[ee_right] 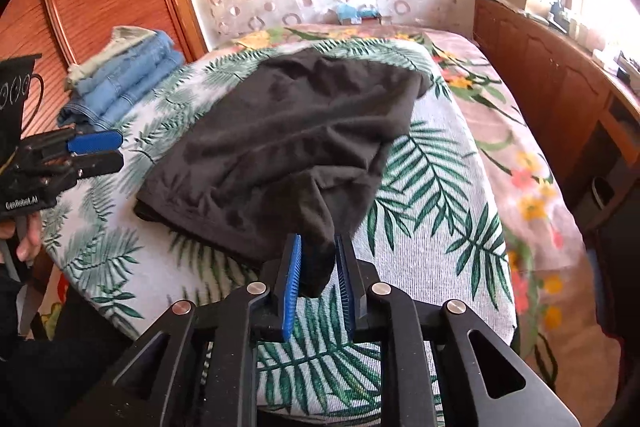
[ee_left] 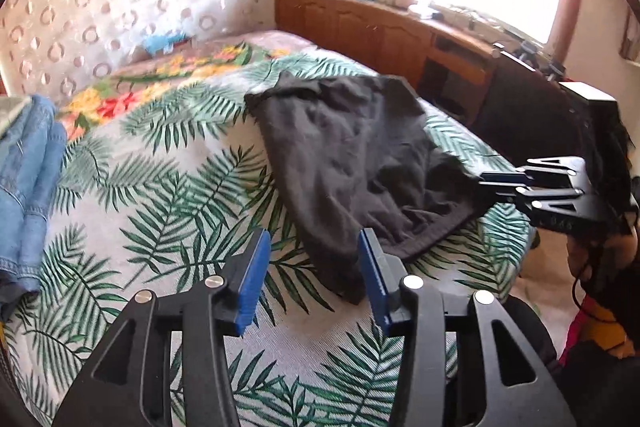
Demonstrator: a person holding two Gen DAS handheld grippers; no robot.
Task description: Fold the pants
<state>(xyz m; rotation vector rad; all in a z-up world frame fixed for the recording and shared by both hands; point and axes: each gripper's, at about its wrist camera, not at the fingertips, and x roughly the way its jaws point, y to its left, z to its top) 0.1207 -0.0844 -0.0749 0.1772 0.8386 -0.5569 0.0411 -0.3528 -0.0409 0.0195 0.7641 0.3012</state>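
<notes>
1. The black pants [ee_right: 280,143] lie crumpled in the middle of the bed [ee_right: 440,227], on the palm-print cover.
2. The right hand-held gripper [ee_right: 318,283] is pinching a bunched corner of the pants at their near edge, lifted a little off the bed.
3. The left hand-held gripper [ee_left: 312,275] hangs just short of the pants with its jaws spread, holding nothing.
4. Risk, as I judge it: the pinch takes only a small wad of cloth. A sharp pull could slip it free, or drag the whole heap askew instead of spreading it.
5. With one corner held, the rest may twist and fold unevenly.
6. Folded jeans [ee_right: 120,83] sit left of the pants, near enough to be swept by a wide drag.
7. A wooden cabinet [ee_right: 560,75] runs along the bed's right side, well clear.
</notes>
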